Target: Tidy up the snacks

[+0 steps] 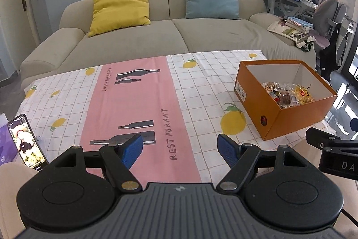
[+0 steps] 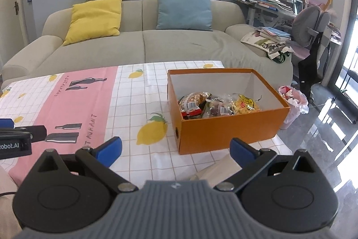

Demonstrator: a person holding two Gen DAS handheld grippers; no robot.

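Landmark: orange box (image 2: 226, 127), open-topped, standing on the tablecloth (image 2: 125, 109) at the table's right end. Snacks (image 2: 219, 104) all lie inside the box, heaped on its floor toward the near wall: a red-and-brown packet on the left, a yellow packet on the right, and clear-wrapped pieces between them; exact count cannot be told, since the wrappers overlap. Left gripper (image 1: 180, 149) hovers above the cloth to the left of the box and nearer than it, jaws spread wide, nothing between the blue pads (image 1: 132, 149). Right gripper (image 2: 175, 152) sits just short of the box's near wall, jaws likewise wide and empty. A phone (image 1: 26, 142) with its screen lit leans at the table edge far left of the box. Sofa (image 2: 143, 44) with a yellow cushion (image 2: 94, 19) and a blue cushion (image 2: 184, 8) stands beyond the box. A pink-lined bin (image 2: 293, 104) sits on the floor just right of the box.
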